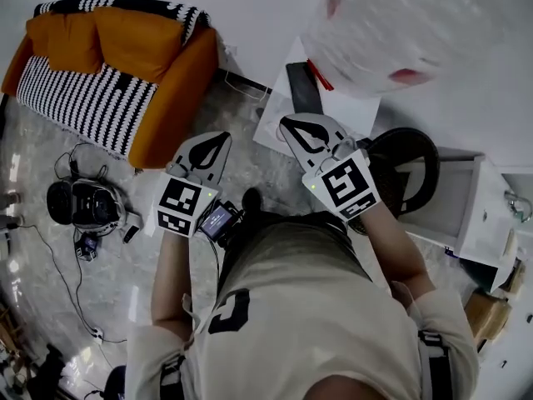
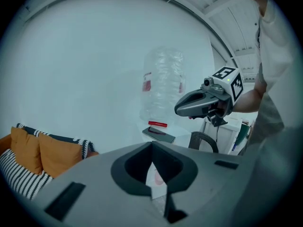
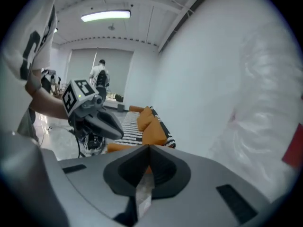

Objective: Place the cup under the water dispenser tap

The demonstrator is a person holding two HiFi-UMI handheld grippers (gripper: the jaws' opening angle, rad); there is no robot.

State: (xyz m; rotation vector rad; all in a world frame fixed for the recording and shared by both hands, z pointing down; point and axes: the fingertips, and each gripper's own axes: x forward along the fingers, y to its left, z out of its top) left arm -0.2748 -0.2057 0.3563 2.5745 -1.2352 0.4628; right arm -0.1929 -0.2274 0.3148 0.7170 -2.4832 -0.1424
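Ahead of right hand-held gripper (image 1: pixel 287 125), dispenser (image 1: pixel 366 65)

You hold your left gripper (image 1: pixel 221 137) and right gripper (image 1: pixel 290 123) side by side before your chest, forearms extended, tips forward; both pairs of jaws are pressed together.

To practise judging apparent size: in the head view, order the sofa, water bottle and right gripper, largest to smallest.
1. The sofa and the water bottle: about alike, so unranked; the bottle stands nearer the camera.
2. The right gripper, smallest though nearest.
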